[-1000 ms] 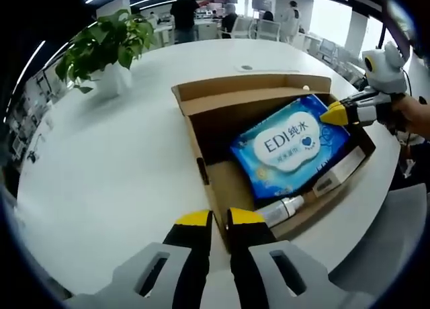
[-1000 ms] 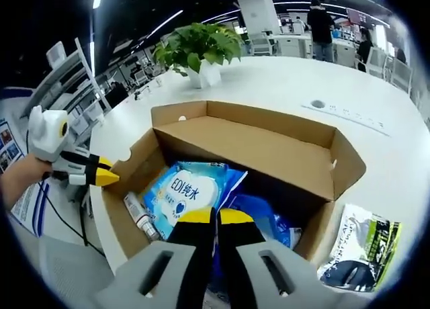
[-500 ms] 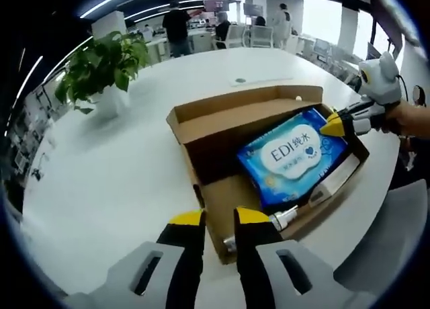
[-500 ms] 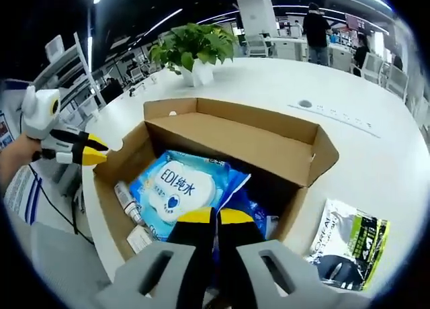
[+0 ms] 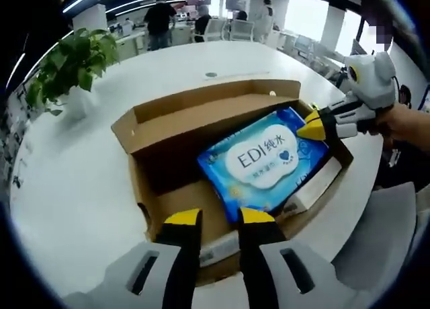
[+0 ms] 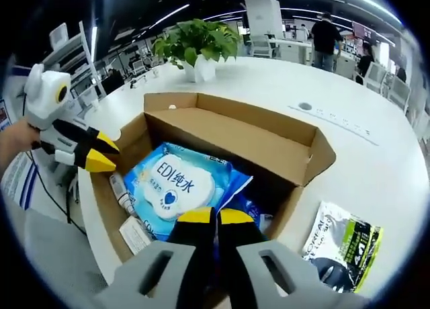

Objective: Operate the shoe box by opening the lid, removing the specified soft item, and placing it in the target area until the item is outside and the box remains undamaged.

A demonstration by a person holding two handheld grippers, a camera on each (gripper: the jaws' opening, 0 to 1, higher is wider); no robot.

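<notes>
Cardboard box (image 5: 201, 114) open at frame centre on white round table (image 5: 87, 168); lid flap stands up along far side. Blue soft wipes pack (image 5: 259, 162) lies flat inside, glossy plastic, white cloud label. Right gripper (image 5: 310, 125) enters left gripper view from the right, yellow tips pressed together at the pack's corner; whether it pinches the pack cannot be told. Left gripper (image 5: 218, 218), jaws slightly spread, hovers over the box's near edge, holding nothing. Small bottle (image 6: 121, 193) lies beside the pack. Green-black pouch (image 6: 341, 245) on table, lower right. Potted plant (image 6: 195, 43) beyond; open tabletop around.
</notes>
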